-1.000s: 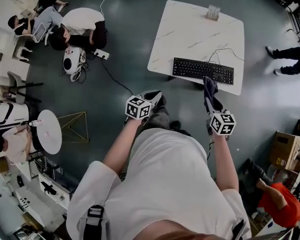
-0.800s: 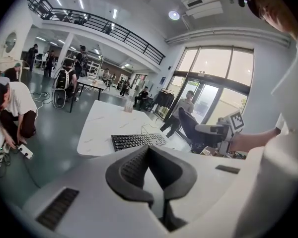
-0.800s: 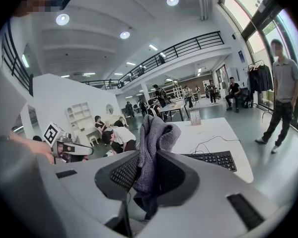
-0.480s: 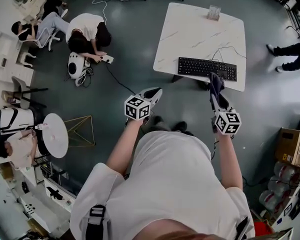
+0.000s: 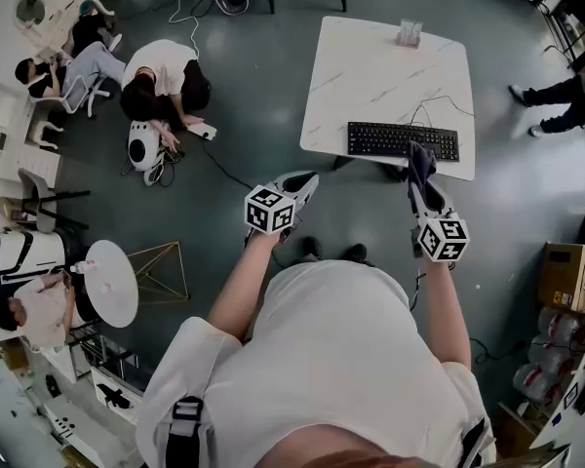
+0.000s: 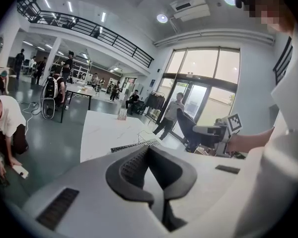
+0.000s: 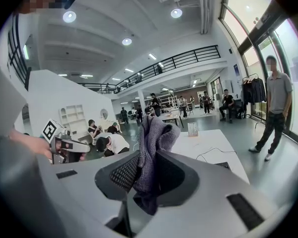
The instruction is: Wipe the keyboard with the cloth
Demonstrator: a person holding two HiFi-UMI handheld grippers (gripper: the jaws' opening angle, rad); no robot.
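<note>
A black keyboard lies along the near edge of a white marble table. My right gripper is shut on a purple-grey cloth, which sticks up from the jaws just short of the keyboard's near edge. In the right gripper view the cloth fills the gap between the pads. My left gripper hangs over the floor to the left of the table, shut and empty. Its closed jaws point toward the keyboard.
A small clear holder stands at the table's far edge, and a cable runs from the keyboard. People sit on the floor at far left. Someone stands at right. A cardboard box sits right of me.
Both grippers have risen a little and stay in front of the table. The cloth stays clamped in the right gripper.
</note>
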